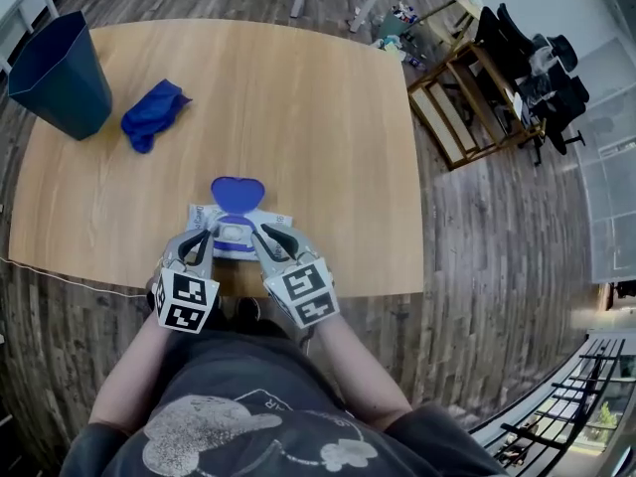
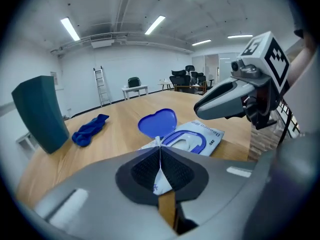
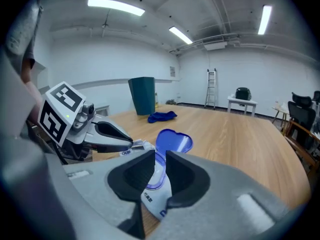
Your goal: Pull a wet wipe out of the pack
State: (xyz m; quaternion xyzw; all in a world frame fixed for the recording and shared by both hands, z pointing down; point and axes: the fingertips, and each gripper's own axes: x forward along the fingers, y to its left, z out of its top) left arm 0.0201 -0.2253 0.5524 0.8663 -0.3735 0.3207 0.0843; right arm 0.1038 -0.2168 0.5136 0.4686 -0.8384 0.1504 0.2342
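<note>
Left tongs [image 2: 160, 151] pinch the pack [image 2: 199, 138] by its edge; right tongs [image 3: 159, 171] hover slightly spread over it. We judge: lid [image 1: 238, 193] open, wipe not yet pulled.

Your head camera looks steeply down from above your lap, taking in the whole tabletop [image 1: 318, 107], with your left tongs [image 1: 202, 237] and right tongs [image 1: 260, 231] at its near edge. The cameras riding on the tongs sit low just behind the pads and face forward across the tabletop, very near the wipe pack [image 1: 281, 216]. All three views share that pack, the blue cloth [image 1: 151, 114] and the dark bin [image 1: 60, 78]; each tongs camera also catches the other tongs.
</note>
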